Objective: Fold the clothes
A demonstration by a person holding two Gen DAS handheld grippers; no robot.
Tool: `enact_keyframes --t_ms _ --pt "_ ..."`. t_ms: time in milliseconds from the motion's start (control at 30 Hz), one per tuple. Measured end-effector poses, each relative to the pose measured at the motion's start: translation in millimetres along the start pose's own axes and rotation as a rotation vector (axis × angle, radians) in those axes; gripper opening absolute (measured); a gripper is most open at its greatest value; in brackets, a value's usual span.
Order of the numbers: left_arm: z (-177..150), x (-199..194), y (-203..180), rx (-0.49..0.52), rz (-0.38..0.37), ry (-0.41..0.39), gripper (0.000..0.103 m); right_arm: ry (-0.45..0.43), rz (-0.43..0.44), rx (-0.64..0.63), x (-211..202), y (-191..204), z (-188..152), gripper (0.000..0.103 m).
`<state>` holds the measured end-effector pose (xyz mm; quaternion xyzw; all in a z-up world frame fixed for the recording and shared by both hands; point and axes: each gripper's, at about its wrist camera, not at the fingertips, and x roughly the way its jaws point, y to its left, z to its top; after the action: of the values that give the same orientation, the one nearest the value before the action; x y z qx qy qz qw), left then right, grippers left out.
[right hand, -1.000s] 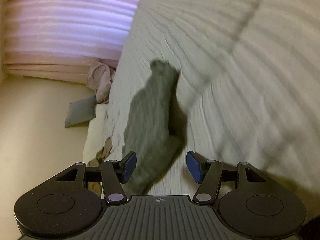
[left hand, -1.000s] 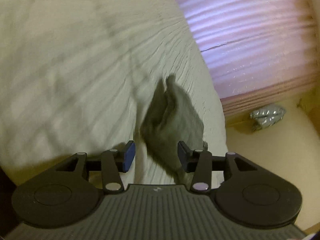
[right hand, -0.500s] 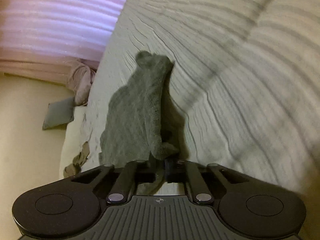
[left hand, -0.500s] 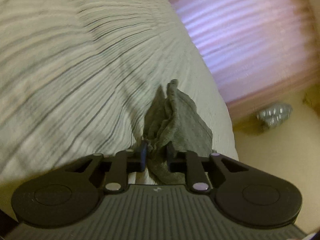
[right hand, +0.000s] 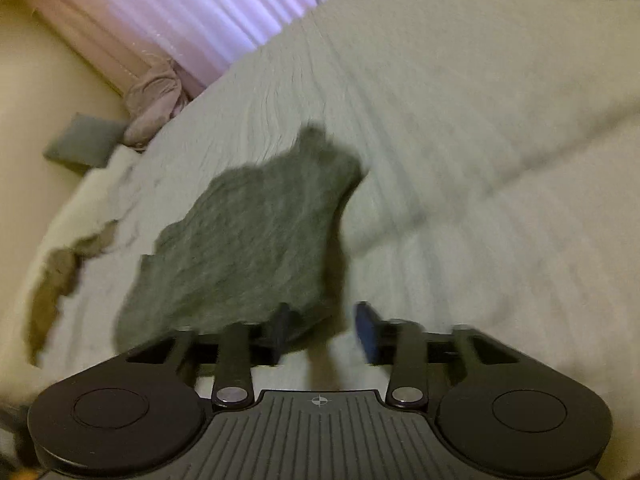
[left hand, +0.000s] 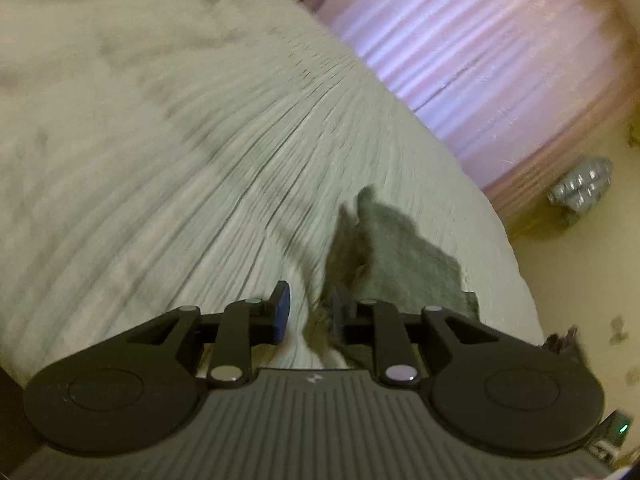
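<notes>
Each view is taken from a wrist camera behind its tongs, aimed forward and downward, close above the bed (left hand: 200,160). The grey cloth (left hand: 400,264) (right hand: 256,232) and pink curtain (left hand: 500,60) (right hand: 192,12) are shared by both views.

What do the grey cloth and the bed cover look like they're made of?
Grey cloth: looks like soft fuzzy knit or fleece, matte, limp and rumpled; blur hides the weave. Bed cover: pale, matte woven fabric with fine ribbed or crinkled lines, possibly cotton.
</notes>
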<state>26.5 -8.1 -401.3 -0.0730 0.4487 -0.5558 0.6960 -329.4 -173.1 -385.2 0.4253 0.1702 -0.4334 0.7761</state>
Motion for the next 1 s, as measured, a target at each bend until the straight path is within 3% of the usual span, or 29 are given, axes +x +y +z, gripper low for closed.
enact_keyframes --t_ms 100,233,367,500,600,733,900,1000 --pt "3.3 -6.4 -34.1 0.165 -0.005 -0.016 0.017 -0.084 -0.049 -0.186 -16.7 26.2 -2.7 0.044" --pt "-10.5 19.3 -78.9 0.393 0.016 -0.011 0.018 -0.119 -0.034 -0.399 1.3 74.0 -16.0 0.044" --pt "-25.0 56.2 -90.0 0.518 0.160 0.002 0.019 -0.123 -0.059 -0.534 32.4 101.5 -34.2 0.044" --pt "-32.8 76.9 -74.8 0.560 0.191 0.023 0.022 -0.027 -0.144 -0.603 80.1 89.3 -50.7 0.043" --pt "-30.9 90.8 -74.9 0.594 0.207 0.025 0.022 -0.027 -0.169 -0.691 93.3 85.6 -58.0 0.043" --pt "-17.2 80.4 -69.2 0.510 0.163 0.042 0.021 -0.015 -0.157 -0.645 87.0 82.4 -47.7 0.043" --pt "-15.2 34.4 -81.0 0.535 0.097 -0.010 0.019 -0.107 -0.115 -0.532 50.5 78.9 -27.0 0.044" --pt "-9.2 36.7 -87.3 0.564 0.088 -0.032 0.019 -0.163 -0.142 -0.542 47.6 81.6 -7.1 0.044"
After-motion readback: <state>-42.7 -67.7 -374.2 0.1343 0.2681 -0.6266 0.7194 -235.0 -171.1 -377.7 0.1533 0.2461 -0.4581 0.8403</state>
